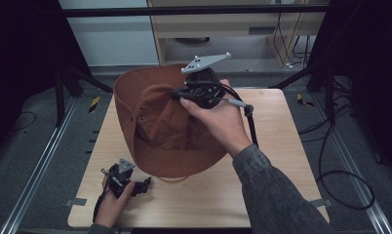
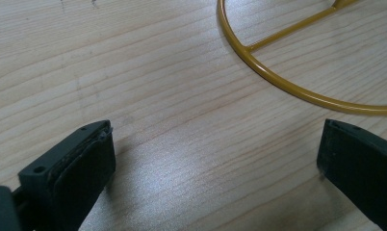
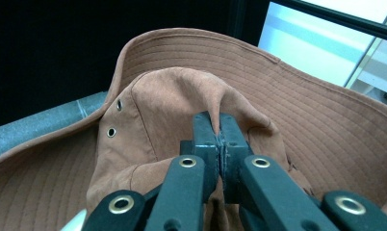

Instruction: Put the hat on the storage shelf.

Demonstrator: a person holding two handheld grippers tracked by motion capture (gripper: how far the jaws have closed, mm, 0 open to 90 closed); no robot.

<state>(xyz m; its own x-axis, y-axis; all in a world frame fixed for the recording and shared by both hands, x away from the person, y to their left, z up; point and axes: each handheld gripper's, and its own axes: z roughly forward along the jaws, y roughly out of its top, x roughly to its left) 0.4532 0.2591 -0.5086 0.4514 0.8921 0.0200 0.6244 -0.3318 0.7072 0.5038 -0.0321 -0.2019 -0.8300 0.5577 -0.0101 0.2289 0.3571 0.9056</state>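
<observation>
A light wooden table fills the middle of the high view, its grain running across. A brown brimmed hat sits on its upper left part. In the left gripper view, a yellow wire ring lies flat on the wood at upper right.
</observation>
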